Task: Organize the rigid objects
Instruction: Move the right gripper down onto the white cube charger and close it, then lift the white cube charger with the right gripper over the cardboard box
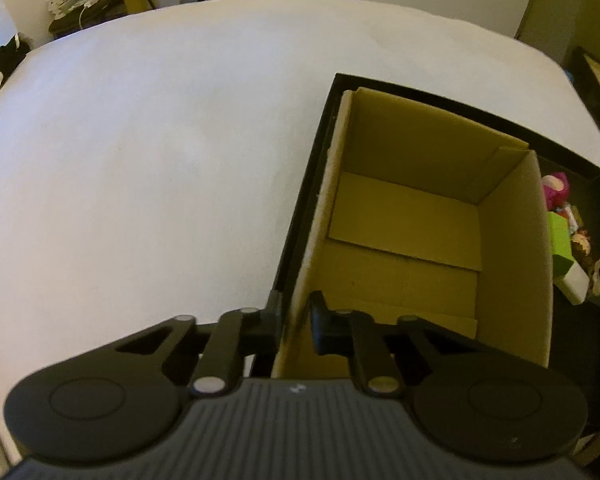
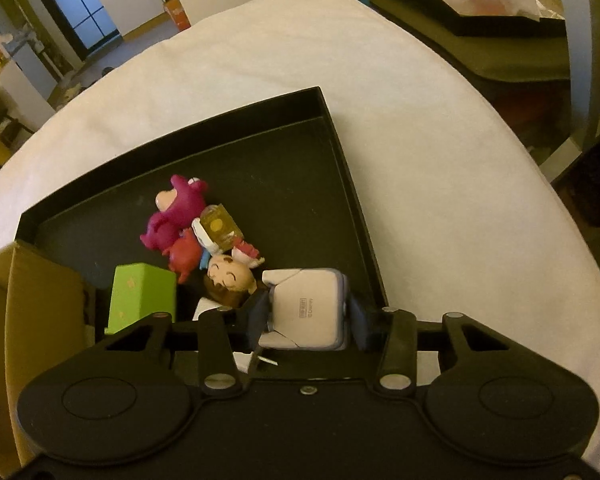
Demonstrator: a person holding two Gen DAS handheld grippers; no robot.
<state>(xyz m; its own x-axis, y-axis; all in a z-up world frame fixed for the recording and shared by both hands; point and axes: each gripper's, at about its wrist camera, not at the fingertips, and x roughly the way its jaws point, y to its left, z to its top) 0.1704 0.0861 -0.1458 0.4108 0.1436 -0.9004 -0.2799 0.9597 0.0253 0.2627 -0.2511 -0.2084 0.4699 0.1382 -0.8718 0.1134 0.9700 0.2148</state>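
Note:
A black tray (image 2: pixel 340 152) lies on the white table. An open empty cardboard box (image 1: pixel 420 216) stands in its left part. My left gripper (image 1: pixel 296 320) is shut on the near walls of the tray and box. My right gripper (image 2: pixel 308 312) is shut on a small white toy box (image 2: pixel 304 304) held above the tray. Below it lie a magenta bear figure (image 2: pixel 176 216), a red figure (image 2: pixel 184 256), a yellow bottle (image 2: pixel 220 228), a smiling doll head (image 2: pixel 228 280) and a green box (image 2: pixel 140 296).
The white table (image 1: pixel 140 160) stretches to the left and far side of the tray. Room clutter and furniture (image 2: pixel 500 20) stand beyond the table edges.

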